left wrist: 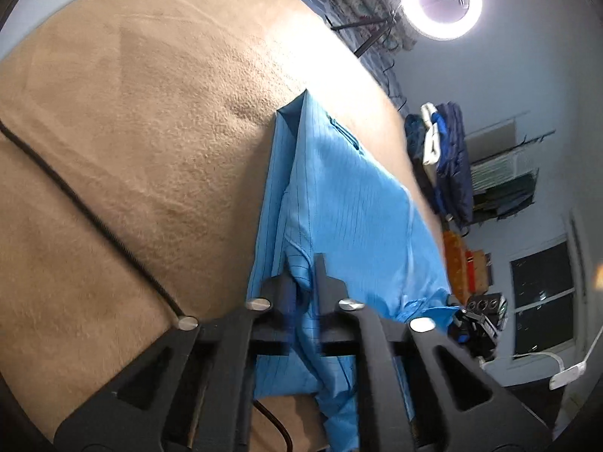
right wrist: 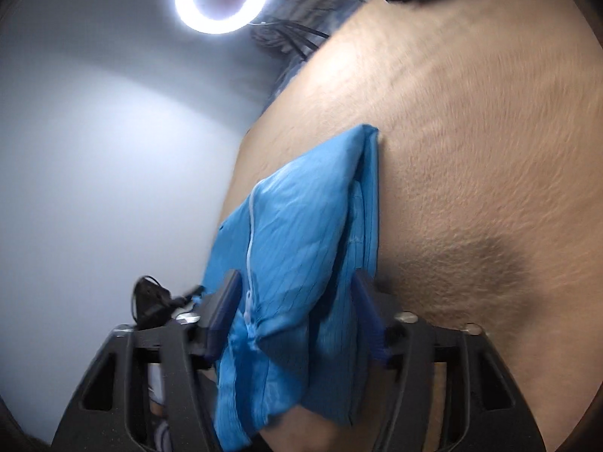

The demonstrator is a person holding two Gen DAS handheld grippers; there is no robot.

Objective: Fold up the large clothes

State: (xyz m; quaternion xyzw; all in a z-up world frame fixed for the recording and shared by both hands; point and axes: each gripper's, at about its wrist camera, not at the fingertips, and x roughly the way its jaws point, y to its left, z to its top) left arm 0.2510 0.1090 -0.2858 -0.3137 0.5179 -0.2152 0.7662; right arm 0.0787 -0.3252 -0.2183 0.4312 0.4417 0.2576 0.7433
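Observation:
A light blue pinstriped garment (left wrist: 339, 196) lies partly folded along the edge of a tan fleece blanket (left wrist: 150, 132). My left gripper (left wrist: 304, 275) is shut on a pinch of its near end, with a thin fold of cloth squeezed between the black fingers. In the right wrist view the same blue garment (right wrist: 301, 207), with a white zip seam, bunches thickly between the fingers of my right gripper (right wrist: 296, 282). Both pads press into that bundle, and cloth hangs down below them. The garment's far corner rests on the blanket (right wrist: 471, 150).
A black cable (left wrist: 94, 218) runs across the blanket on the left. A bright ring light (left wrist: 441, 0) stands past the far edge. Beyond the right edge are a heap of dark blue clothes (left wrist: 448, 162) and a window (left wrist: 542, 301).

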